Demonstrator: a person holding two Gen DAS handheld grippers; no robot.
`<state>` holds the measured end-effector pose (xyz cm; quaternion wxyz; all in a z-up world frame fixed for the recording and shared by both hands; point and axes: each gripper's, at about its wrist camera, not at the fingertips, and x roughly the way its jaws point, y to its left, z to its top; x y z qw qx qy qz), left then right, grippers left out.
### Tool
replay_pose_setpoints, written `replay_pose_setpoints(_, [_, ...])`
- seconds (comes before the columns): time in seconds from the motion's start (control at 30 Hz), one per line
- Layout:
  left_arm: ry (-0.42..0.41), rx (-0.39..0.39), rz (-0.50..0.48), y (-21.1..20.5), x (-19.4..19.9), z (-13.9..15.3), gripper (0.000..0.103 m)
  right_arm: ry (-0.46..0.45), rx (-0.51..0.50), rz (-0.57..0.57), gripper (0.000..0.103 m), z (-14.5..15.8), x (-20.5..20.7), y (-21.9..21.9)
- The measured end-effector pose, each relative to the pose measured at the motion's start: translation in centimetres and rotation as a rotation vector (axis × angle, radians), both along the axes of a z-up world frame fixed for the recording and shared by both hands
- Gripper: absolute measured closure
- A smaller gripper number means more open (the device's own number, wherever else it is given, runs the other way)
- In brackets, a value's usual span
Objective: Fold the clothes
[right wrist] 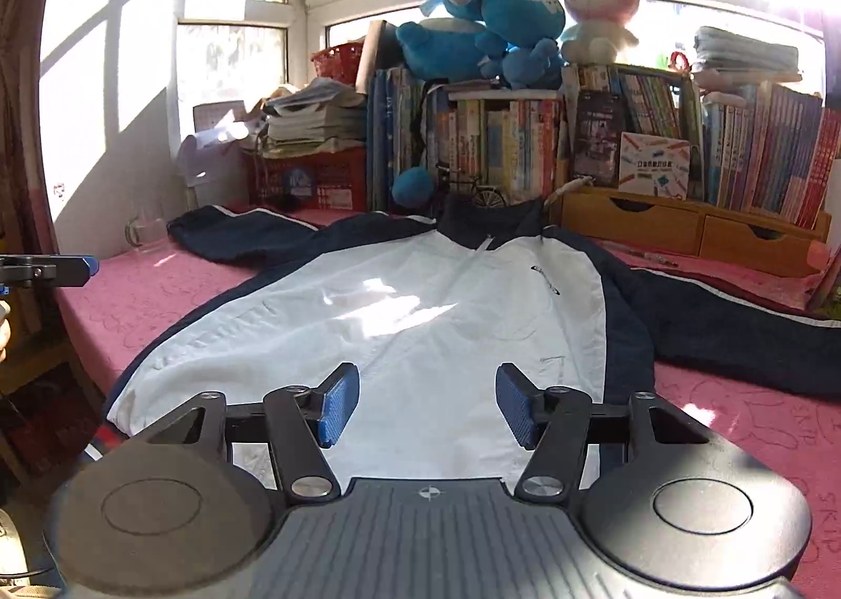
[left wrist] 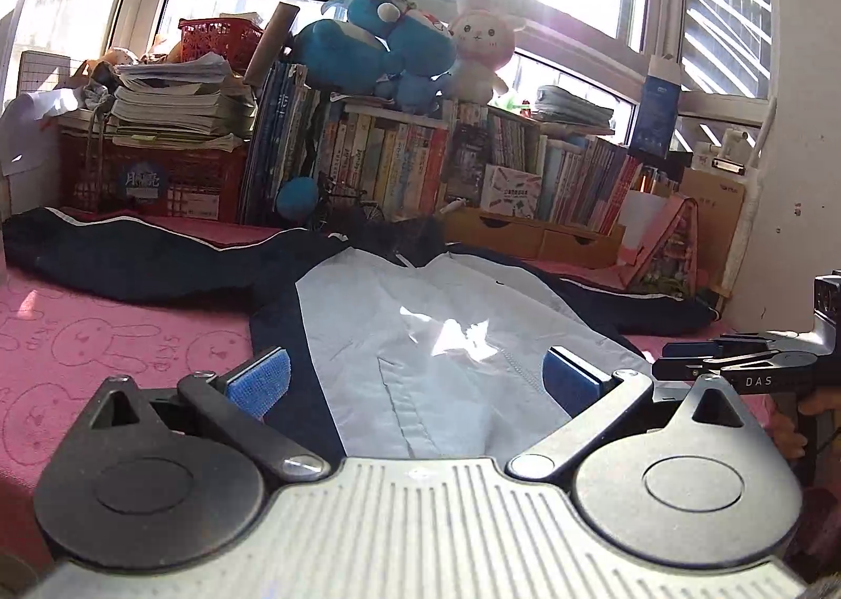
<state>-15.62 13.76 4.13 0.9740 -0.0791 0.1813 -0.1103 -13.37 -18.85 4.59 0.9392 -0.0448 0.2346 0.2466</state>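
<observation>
Both grippers, left [left wrist: 415,378] and right [right wrist: 428,404], hover with fingers apart (empty) over the jacket [right wrist: 420,315].

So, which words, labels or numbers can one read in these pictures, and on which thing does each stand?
"DAS": on the right tongs, seen at the edge of the left wrist view.
"SKIP": on the pink bunny-print cover.
Chest logo on the jacket: too small to read.
Spines of the books, sticker on the red crate: blurred.

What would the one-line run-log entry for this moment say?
stage: pre-grasp | jacket: spread flat on pink mat, sleeves out | left gripper: open, empty, over hem | right gripper: open, empty, over hem
</observation>
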Motion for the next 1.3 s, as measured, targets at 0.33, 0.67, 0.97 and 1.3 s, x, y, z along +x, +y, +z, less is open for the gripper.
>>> replay_pose_setpoints(0.33, [0.221,0.198,0.108,-0.6,2.5,-6.6,0.001,0.115,-0.098,-0.052,0.058,-4.6,-1.3,-3.0])
replay_pose_setpoints(0.67, [0.210,0.360,0.116,-0.8,4.9,-1.8,0.002,0.082,0.101,-0.397,0.018,-0.6,8.5,-13.3])
replay_pose_setpoints(0.97, [0.194,0.268,0.136,0.4,15.2,0.1,0.000,0.089,0.006,-0.534,0.016,-1.5,27.1,-13.8])
replay_pose_setpoints(1.3, [0.221,0.288,0.010,-4.5,28.9,-1.9,0.000,0.251,-0.156,-0.487,0.012,-5.8,39.2,-11.7])
